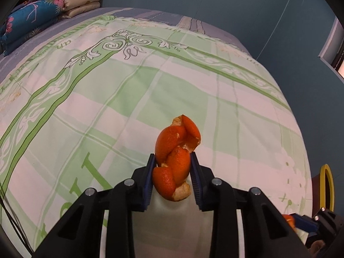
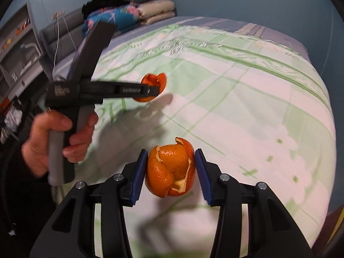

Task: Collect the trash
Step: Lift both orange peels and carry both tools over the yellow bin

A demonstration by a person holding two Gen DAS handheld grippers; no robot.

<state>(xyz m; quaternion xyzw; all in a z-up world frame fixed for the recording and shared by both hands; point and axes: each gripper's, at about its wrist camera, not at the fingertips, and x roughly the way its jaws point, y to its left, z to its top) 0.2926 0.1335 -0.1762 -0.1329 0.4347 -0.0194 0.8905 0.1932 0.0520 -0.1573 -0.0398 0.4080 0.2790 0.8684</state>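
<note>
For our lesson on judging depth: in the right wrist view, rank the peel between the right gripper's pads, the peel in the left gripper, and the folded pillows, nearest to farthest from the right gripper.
1. Orange peel, between the right gripper pads.
2. Second peel, left, held by the left gripper.
3. Folded pillows, far at the bed's head.

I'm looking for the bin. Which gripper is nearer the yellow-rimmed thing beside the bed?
Right. The right gripper sits just below the yellow-rimmed thing; the left gripper is out over the bed.
</note>
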